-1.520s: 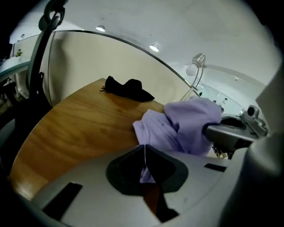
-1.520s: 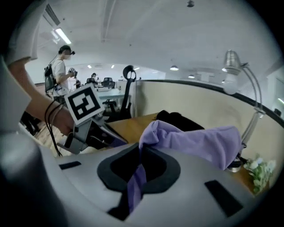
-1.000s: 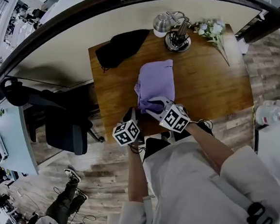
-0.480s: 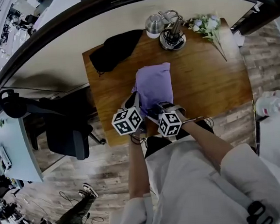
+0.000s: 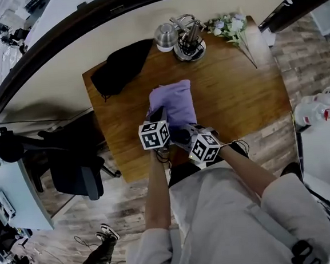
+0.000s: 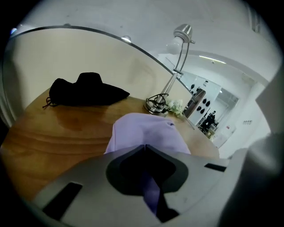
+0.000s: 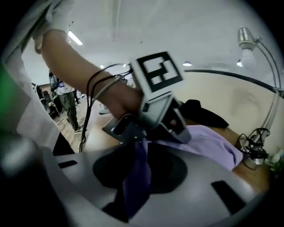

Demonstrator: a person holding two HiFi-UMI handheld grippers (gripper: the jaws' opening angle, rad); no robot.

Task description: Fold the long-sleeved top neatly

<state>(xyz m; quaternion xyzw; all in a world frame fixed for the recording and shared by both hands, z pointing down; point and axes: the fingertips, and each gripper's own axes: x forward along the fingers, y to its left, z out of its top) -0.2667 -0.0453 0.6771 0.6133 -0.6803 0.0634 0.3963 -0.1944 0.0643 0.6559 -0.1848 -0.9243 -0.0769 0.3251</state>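
Observation:
The purple long-sleeved top [image 5: 172, 101] lies bunched in a narrow folded stack on the wooden table [image 5: 236, 90]. Both grippers are side by side at its near edge. My left gripper [image 5: 160, 117] is shut on a fold of the purple fabric [image 6: 151, 195], and the rest of the top [image 6: 146, 131] spreads out beyond its jaws. My right gripper [image 5: 180, 134] has a strip of the same fabric [image 7: 135, 177] pinched between its jaws, which have just been closing. The left gripper's marker cube [image 7: 157, 73] shows close ahead in the right gripper view.
A black garment [image 5: 116, 69] lies at the table's far left corner. A desk lamp [image 5: 187, 47] and a spray of flowers [image 5: 227, 25] stand along the far edge. An office chair [image 5: 70, 165] is left of the table. Bottles [image 5: 318, 109] sit at the right.
My left gripper has swung right and forward from the table's near edge onto the top's near end, beside the right gripper. The right gripper has sunk slightly.

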